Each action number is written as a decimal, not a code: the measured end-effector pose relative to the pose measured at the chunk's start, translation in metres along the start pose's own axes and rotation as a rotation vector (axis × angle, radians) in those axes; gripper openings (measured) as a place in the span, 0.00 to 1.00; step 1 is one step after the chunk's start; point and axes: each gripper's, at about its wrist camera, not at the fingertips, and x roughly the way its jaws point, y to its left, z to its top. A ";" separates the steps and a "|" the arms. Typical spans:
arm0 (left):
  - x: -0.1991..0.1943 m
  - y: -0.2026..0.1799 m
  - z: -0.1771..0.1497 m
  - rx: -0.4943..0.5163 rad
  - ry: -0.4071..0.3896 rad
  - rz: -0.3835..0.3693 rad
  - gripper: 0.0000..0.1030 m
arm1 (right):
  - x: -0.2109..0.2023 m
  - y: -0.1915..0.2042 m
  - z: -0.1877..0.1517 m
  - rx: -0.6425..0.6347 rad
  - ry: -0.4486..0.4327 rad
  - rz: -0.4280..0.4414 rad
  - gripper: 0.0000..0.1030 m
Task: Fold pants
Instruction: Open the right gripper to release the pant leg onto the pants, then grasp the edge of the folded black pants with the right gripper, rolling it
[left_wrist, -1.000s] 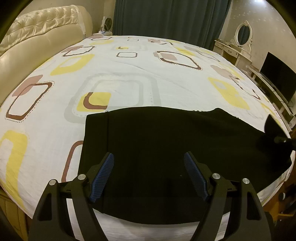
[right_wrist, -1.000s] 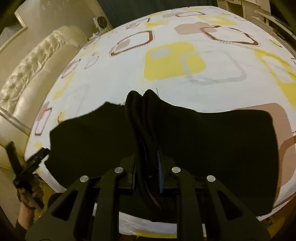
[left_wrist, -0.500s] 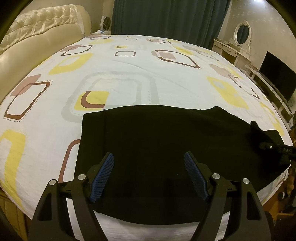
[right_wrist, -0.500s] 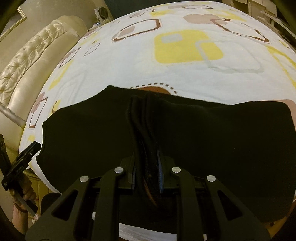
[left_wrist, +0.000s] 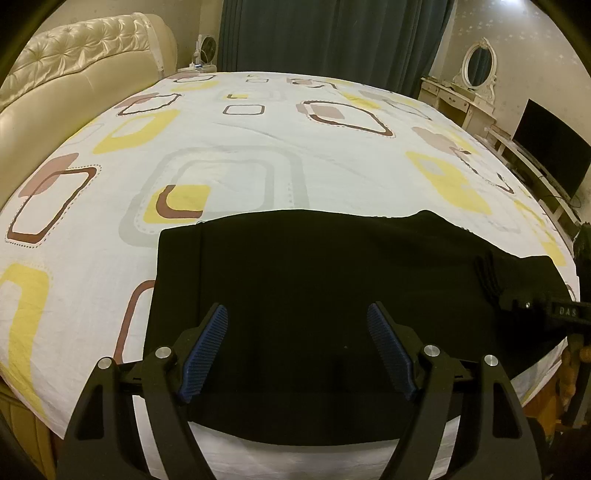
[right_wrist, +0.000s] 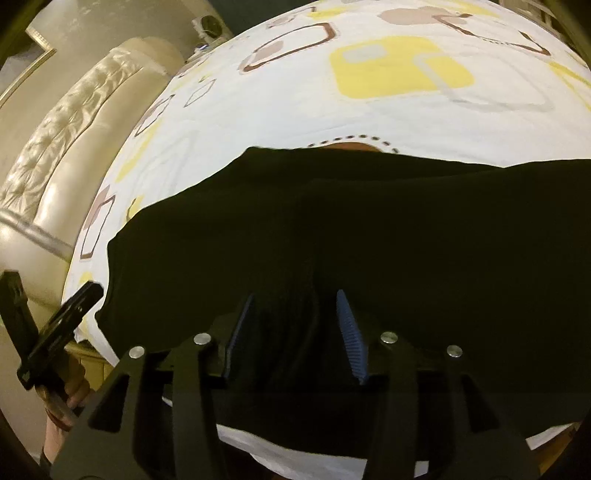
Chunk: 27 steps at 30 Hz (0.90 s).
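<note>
Black pants (left_wrist: 295, 266) (right_wrist: 369, 229) lie flat across the near edge of the bed's patterned sheet (left_wrist: 221, 147) (right_wrist: 332, 110). My left gripper (left_wrist: 297, 325) hovers over their left part, open, with nothing between its blue pads. My right gripper (right_wrist: 295, 314) sits low over the right part with its jaws opening. A dark ridge of pants fabric lies between them, and the pads (right_wrist: 351, 339) stand off it. In the left wrist view that ridge (left_wrist: 487, 273) sticks up at the far right. A hand (right_wrist: 70, 391) holds the left gripper at the right wrist view's left edge.
A cream tufted headboard (left_wrist: 74, 74) (right_wrist: 55, 155) runs along the left. Dark curtains (left_wrist: 332, 33) hang behind the bed, with a small fan (left_wrist: 207, 48) beside them. A white dressing table with an oval mirror (left_wrist: 476, 77) and a black screen (left_wrist: 554, 147) stand to the right.
My right gripper came down toward the bed with the pinched bunch of pants fabric, laid it flat, and its jaws parted. The left gripper stayed still and open.
</note>
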 end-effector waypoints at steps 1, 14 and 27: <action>0.000 0.000 0.000 0.000 0.002 0.001 0.75 | 0.001 0.003 -0.002 -0.003 0.001 0.013 0.50; 0.000 -0.007 0.000 0.010 -0.005 -0.015 0.75 | -0.008 0.002 -0.010 -0.007 0.014 0.128 0.50; 0.006 -0.003 0.000 -0.002 0.003 0.001 0.75 | -0.136 -0.191 0.027 0.282 -0.261 0.047 0.62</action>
